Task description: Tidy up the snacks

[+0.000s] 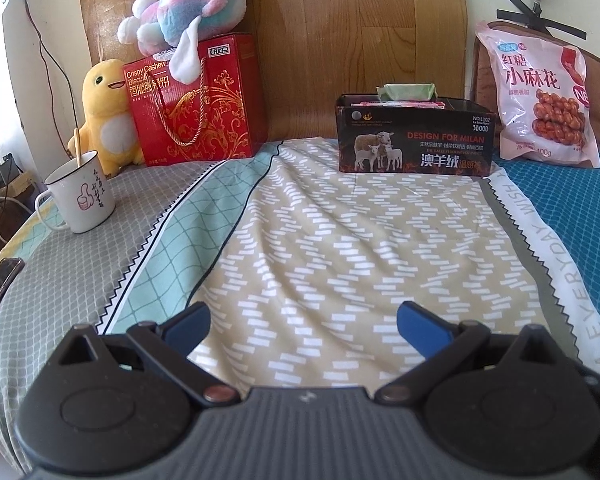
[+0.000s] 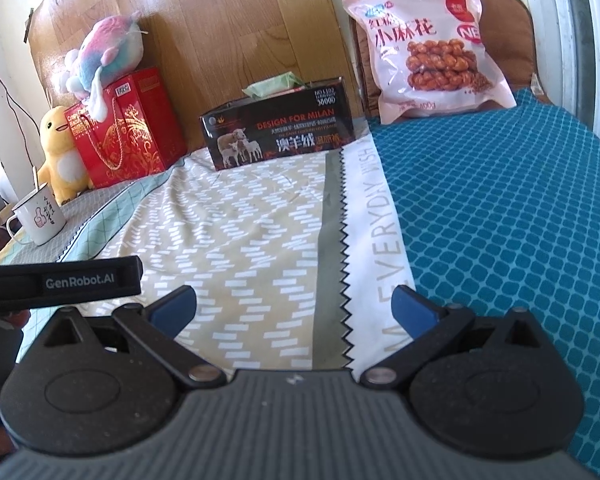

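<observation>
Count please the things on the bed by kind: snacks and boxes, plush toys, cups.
Snack packs and boxes: 3 – pink snack bag, red biscuit gift box, black open box holding small packets.
Plush toys: 2 – yellow duck plush, pastel plush.
Cups: 1 – white mug.
Total: 6

Both wrist views look low along the bed toward the headboard, sharing the black box (image 1: pixel 414 140) (image 2: pixel 278 134).

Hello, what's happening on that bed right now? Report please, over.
Left gripper and right gripper open, empty. Pink twisted-dough snack bag leaning upright; black cardboard box holds packets. Patterned bedsheet between, unobstructed.
</observation>
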Demonstrator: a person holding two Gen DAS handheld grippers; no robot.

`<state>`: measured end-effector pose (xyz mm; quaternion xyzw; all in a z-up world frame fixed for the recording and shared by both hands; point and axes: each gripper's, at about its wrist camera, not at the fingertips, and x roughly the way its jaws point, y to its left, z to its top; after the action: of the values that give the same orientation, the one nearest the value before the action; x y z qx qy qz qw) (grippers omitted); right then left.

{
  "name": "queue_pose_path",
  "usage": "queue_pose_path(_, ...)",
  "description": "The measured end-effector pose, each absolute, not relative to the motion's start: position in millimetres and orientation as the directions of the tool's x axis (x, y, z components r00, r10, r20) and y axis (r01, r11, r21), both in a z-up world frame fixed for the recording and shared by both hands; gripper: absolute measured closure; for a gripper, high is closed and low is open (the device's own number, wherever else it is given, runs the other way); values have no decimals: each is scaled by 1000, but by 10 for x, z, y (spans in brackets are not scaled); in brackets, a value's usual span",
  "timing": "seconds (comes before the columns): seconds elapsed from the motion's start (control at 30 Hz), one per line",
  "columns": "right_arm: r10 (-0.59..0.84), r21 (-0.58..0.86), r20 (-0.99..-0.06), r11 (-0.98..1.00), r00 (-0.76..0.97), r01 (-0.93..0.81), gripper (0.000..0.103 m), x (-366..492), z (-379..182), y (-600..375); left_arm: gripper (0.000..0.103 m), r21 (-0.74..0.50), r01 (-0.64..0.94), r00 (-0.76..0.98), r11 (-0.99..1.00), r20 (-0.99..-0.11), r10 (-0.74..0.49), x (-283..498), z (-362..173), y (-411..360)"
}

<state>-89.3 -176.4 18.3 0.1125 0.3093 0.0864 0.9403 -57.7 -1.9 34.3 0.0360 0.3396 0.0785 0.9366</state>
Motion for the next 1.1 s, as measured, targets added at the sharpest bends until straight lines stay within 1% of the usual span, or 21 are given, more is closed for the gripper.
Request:
queue_pose_path(0.17, 218, 251, -540, 964, 813, -91, 0, -921, 222, -1753, 0, 134, -124, 758, 983, -627, 181, -573, 332, -32)
queue_pose_path(0.6, 216, 257, -540, 963, 814, -85, 0, -913, 221, -1759, 0, 146, -102, 759, 984, -627, 172, -568, 327, -73)
queue_pose_path(1.1, 213, 257, -540, 963, 814, -82, 0, -910, 222, -1765, 0, 127, -76, 745, 989, -652, 141, -548, 285, -97)
